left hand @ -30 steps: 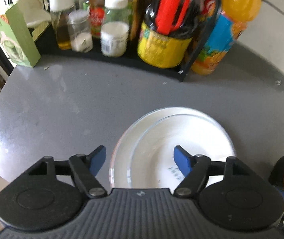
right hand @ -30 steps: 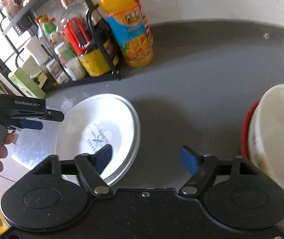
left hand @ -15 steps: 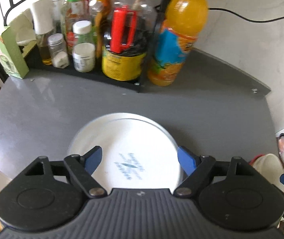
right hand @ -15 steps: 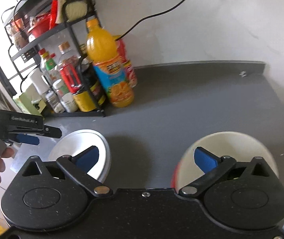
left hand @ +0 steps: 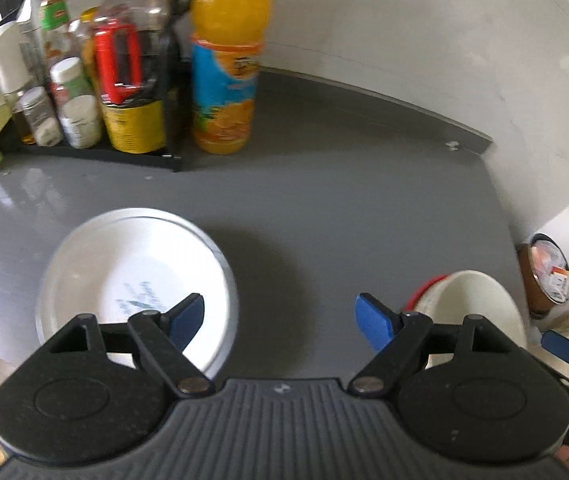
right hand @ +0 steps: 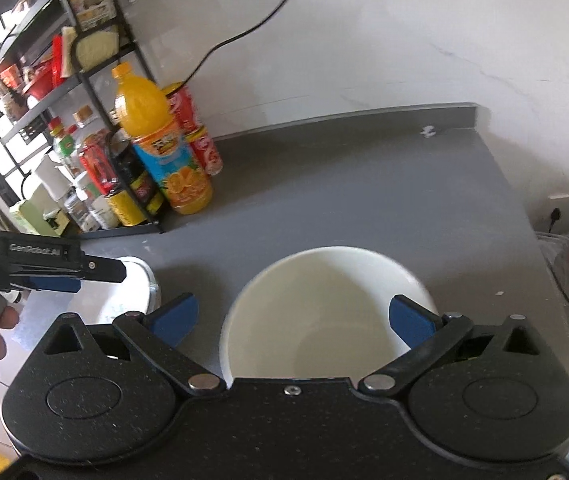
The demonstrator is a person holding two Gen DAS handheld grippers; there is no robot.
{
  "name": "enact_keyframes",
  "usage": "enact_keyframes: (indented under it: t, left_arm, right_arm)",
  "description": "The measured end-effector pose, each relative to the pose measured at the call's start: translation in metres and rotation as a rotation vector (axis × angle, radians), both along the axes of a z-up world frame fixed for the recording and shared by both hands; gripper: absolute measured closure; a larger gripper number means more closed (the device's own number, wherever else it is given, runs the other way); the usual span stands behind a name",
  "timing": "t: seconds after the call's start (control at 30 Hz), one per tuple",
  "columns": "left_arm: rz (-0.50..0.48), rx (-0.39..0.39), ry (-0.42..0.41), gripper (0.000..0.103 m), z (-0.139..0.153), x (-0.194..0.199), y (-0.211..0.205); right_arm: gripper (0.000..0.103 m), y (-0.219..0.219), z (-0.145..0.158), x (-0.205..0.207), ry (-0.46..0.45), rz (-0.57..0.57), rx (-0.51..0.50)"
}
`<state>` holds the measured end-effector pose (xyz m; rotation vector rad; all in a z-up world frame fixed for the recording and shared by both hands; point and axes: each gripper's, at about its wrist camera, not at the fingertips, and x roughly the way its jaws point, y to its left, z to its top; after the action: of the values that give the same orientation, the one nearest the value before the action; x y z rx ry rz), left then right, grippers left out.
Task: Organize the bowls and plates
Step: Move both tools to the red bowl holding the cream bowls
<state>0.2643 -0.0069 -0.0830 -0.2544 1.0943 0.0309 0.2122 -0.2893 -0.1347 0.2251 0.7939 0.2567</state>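
Lower centre: right gripper (right hand: 292,316) spread wide above white bowl (right hand: 324,320) on grey worktop (right hand: 364,200). Left edge: left gripper (right hand: 84,276) over white plate (right hand: 136,280).

The right gripper's body hides the white bowl's (right hand: 324,312) near rim.

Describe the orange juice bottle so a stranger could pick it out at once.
Start at the black wire rack at the back left of the grey counter. Just outside its right end, on the counter itself, stands the juice bottle, with red cola cans behind it. It is the tall bottle of bright orange liquid with a blue label showing orange slices.
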Motion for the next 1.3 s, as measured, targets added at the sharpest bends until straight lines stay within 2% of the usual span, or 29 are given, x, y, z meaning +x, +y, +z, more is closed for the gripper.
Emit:
enact_keyframes:
  t: [0.2,0.47,0.57,0.77,0.83,0.87,0.93,0.97,1.07,1.17,1.2,1.23,1.3]
  left_arm:
    - [-0.031,-0.004,0.023,0.022,-0.008,0.005,-0.035]
    - [-0.05,-0.032,0.078,0.022,-0.03,0.015,-0.062]
    - [-0.066,0.009,0.096,0.022,-0.04,0.02,-0.075]
    - [-0.099,0.036,0.139,0.025,-0.058,0.025,-0.096]
    - [-0.109,0.046,0.148,0.027,-0.065,0.025,-0.104]
    - [-0.106,0.044,0.15,0.031,-0.067,0.025,-0.105]
    - [-0.098,0.039,0.164,0.038,-0.074,0.027,-0.107]
    - [-0.092,0.03,0.176,0.043,-0.078,0.028,-0.108]
    - [-0.059,-0.013,0.222,0.052,-0.09,0.03,-0.105]
    - [-0.03,-0.063,0.245,0.061,-0.098,0.032,-0.1]
    - [-0.026,-0.084,0.248,0.065,-0.099,0.032,-0.099]
    - [-0.022,-0.105,0.254,0.067,-0.101,0.032,-0.098]
    - [-0.025,-0.146,0.262,0.072,-0.105,0.031,-0.098]
  right_arm:
    - [0.0,-0.034,-0.01,0.001,0.022,-0.039,0.009]
    - [0.0,-0.062,-0.038,0.006,0.086,-0.047,0.033]
    - [0.001,-0.071,-0.05,0.009,0.116,-0.052,0.061]
    - [0.003,-0.082,-0.069,0.015,0.151,-0.037,0.108]
    - [0.01,-0.082,-0.074,0.019,0.167,-0.034,0.113]
    - [0.014,-0.083,-0.077,0.021,0.176,-0.034,0.118]
    - [0.028,-0.084,-0.085,0.025,0.21,-0.038,0.142]
    - [0.031,-0.085,-0.089,0.026,0.229,-0.038,0.157]
    - [0.037,-0.085,-0.097,0.028,0.26,-0.037,0.182]
    - [0.05,-0.086,-0.103,0.031,0.298,-0.028,0.206]
    - [0.058,-0.086,-0.105,0.031,0.3,-0.017,0.205]
    - [0.062,-0.085,-0.105,0.031,0.288,0.001,0.212]
    - [0.063,-0.084,-0.104,0.031,0.274,0.01,0.185]
